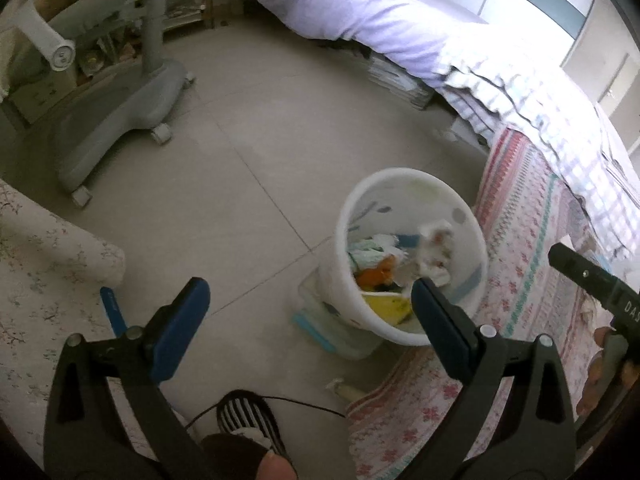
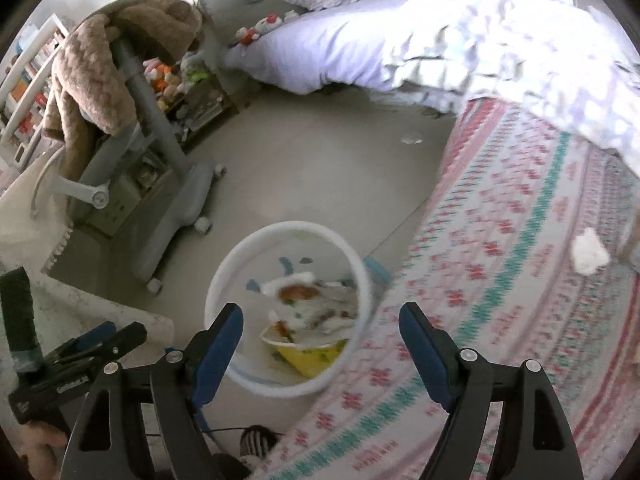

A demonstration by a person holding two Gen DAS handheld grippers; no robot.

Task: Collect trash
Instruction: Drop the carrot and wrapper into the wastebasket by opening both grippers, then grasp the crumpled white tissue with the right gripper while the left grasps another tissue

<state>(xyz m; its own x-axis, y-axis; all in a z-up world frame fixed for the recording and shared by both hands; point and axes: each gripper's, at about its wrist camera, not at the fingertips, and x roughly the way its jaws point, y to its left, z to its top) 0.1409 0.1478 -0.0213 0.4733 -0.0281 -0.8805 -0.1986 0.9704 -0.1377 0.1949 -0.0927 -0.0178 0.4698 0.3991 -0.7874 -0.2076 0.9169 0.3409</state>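
While both of my grippers hang over the floor beside the bed, neither one has anything in it. My left gripper [image 1: 310, 306] stands spread wide, its blue pads [image 1: 182, 332] far apart with only bare tile between them. The white trash bin [image 1: 404, 188] sits just ahead of it and off to its right side, so that the right-hand pad overlaps the bin's near rim in the left wrist view. Inside the bin I see crumpled tissue [image 1: 434, 250], something orange [image 1: 376, 274] and a yellow container [image 1: 390, 306] near the bottom.

My right gripper [image 2: 320, 338] is also released, with nothing between its pads. From its camera the bin [image 2: 224, 268] lies straight ahead and slightly toward its left pad [image 2: 218, 354], the mouth open upward and the same yellow container [image 2: 308, 356] showing under the paper scraps. The picture is blurred here, so I cannot sort out the smaller scraps.

To the right of this gripper a patterned quilt [image 2: 500, 264] drapes down from the bed, and a white wad of tissue [image 2: 588, 256] lies on it, well apart from the bin and beyond the right pad. A grey wheeled chair base [image 2: 176, 216] stands farther ahead on the left.
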